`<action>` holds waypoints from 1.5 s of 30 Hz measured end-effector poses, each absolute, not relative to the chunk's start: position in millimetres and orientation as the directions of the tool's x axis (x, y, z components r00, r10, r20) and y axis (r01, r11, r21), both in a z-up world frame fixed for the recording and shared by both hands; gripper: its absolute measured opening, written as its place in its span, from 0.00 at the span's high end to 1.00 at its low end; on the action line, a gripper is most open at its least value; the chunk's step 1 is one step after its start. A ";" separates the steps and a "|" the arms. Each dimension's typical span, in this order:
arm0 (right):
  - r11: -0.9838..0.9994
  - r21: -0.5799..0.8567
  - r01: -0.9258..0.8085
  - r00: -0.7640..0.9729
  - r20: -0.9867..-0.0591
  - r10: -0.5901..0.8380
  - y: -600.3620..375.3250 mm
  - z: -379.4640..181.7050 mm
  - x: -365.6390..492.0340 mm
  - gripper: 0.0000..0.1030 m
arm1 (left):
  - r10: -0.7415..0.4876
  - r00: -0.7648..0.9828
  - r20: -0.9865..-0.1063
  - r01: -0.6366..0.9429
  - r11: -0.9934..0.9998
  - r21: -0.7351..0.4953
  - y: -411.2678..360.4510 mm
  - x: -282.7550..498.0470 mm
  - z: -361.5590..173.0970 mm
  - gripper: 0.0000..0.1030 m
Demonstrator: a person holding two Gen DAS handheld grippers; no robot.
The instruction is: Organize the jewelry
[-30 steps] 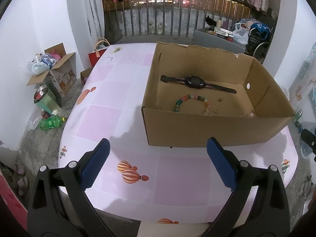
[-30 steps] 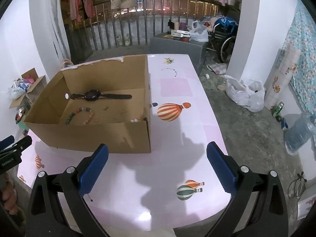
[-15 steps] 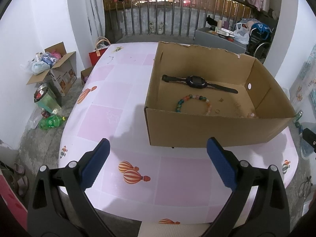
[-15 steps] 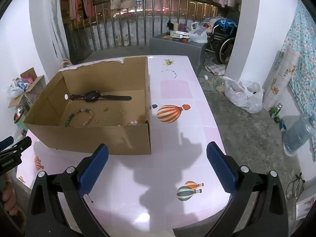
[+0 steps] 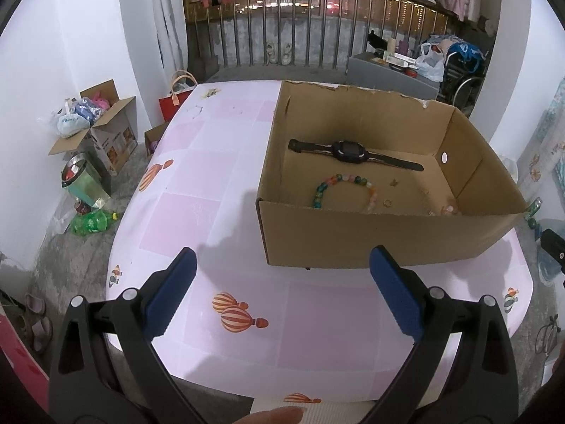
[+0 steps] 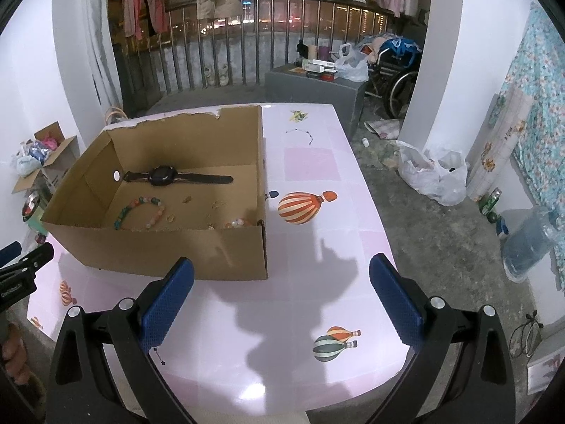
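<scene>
Room: balcony-like space with a metal railing [image 5: 317,31] across the top of the frame, clothes hung above it, night lights behind.
Tabletop [image 5: 197,219]: pink checked cover with hot-air-balloon prints, filling the middle of both views.
Cardboard box [image 5: 370,240]: open-topped, standing on the tabletop; right of centre in the left wrist view, left of centre in the right wrist view [image 6: 169,251]; torn far rim.
Black watch [image 5: 353,152]: lying flat along the far side of the box floor, strap stretched out; also seen at [image 6: 166,176].
Beaded bracelet [image 5: 339,190]: multicoloured, curved in an arc on the box floor, nearer than the watch; also at [image 6: 141,210].
Small pieces: ring [image 5: 387,203] just right of the bracelet; pinkish beads [image 6: 236,223] in the near corner of the box, against its front wall.
Necklace [image 6: 300,132]: thin, dark-beaded, on the bare tabletop beyond the box, upper centre of the right wrist view.
Left gripper [image 5: 280,295]: blue-padded fingers spread wide, grasping nothing, hovering over the near tabletop edge in front of the box.
Right gripper [image 6: 280,295]: fingers likewise released and empty, lower centre, beside the box's right corner.
Floor, left side: open carton [image 5: 99,127] of bags, green bottle [image 5: 91,221].
Floor, right side: white plastic bag [image 6: 434,176], water jug [image 6: 526,243], wheelchair [image 6: 399,81].
</scene>
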State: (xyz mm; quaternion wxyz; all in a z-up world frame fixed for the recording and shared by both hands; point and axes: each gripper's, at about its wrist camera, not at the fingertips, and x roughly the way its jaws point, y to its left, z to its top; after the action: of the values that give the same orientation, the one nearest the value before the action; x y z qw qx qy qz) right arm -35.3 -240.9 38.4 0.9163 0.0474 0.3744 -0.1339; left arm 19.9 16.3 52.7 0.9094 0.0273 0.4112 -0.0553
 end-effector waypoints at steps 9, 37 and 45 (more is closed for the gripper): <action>0.958 -0.011 0.286 0.693 -0.689 -0.214 -241.8 42.4 -37.7 0.06 | -0.084 0.671 -0.736 0.130 0.992 0.004 15.9 19.2 59.2 0.08; 0.954 0.024 0.299 0.750 -0.624 -0.220 -239.1 38.1 -42.2 0.06 | -0.101 0.733 -0.673 0.146 0.989 0.010 10.5 13.6 55.2 0.08; 0.953 0.028 0.301 0.752 -0.621 -0.219 -240.6 34.9 -39.4 0.06 | -0.103 0.735 -0.670 0.141 0.990 0.003 11.0 15.6 50.6 0.08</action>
State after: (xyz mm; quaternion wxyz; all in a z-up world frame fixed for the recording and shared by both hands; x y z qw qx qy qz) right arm -39.4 -240.6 34.9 0.9339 0.0631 0.3233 -0.1394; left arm 15.6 11.0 50.6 0.9311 0.0265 0.3578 -0.0654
